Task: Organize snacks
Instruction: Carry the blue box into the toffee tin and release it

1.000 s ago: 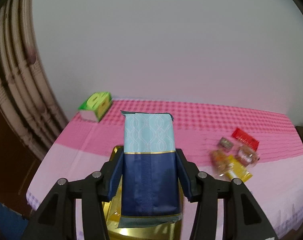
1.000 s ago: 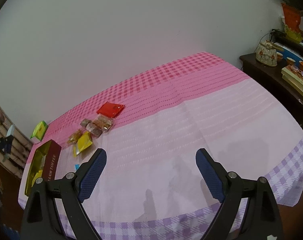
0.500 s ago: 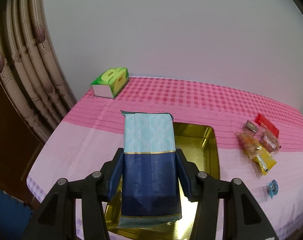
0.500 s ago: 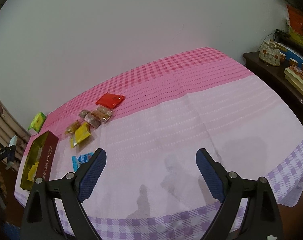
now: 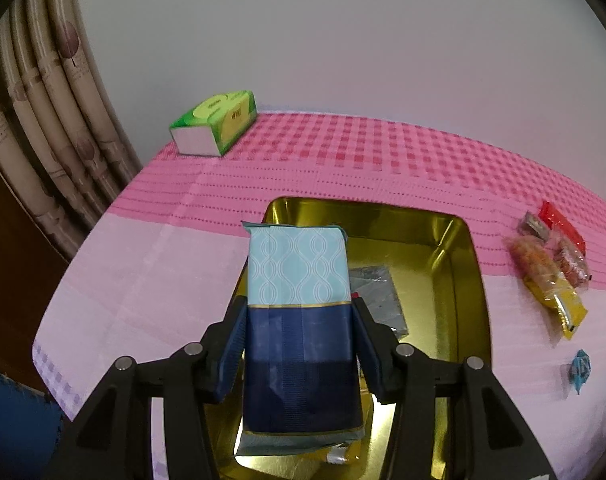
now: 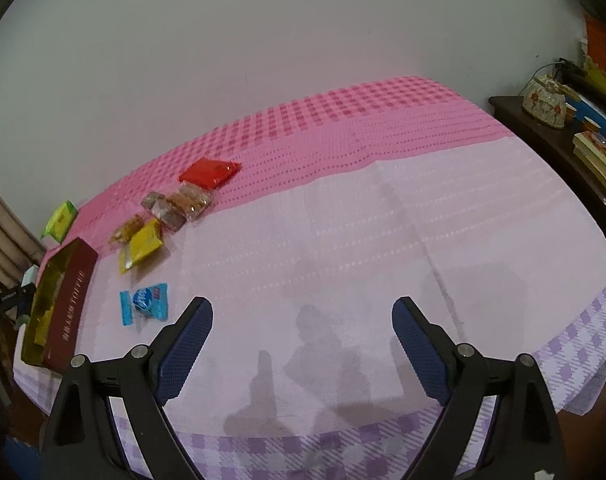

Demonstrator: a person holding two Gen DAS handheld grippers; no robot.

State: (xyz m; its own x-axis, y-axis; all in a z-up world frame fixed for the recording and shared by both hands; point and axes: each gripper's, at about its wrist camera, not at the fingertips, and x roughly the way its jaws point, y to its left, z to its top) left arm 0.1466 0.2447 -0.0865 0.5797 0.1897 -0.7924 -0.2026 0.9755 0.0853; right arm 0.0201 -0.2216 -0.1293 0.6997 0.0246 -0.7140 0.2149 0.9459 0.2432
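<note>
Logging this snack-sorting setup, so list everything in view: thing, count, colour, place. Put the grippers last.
blue packet: one, pale blue over navy, held above the tin
tin: one, gold inside, maroon outside, left end of the table
grey packet: one, silver-grey, lying in the tin
tissue box: one, green, far left corner by the curtain
red packet: one, red, on the checked strip
yellow packet: one, yellow, right of the tin
clear-wrapped snacks: several, brownish, between the red and yellow packets
blue candy: one, blue wrapper, nearest the right gripper
tablecloth: one, pink with lilac border
curtain: one, beige, left
sideboard: one, dark wood, right, cluttered
left gripper: fingers closed on the blue packet
right gripper: fingers open, empty
</note>
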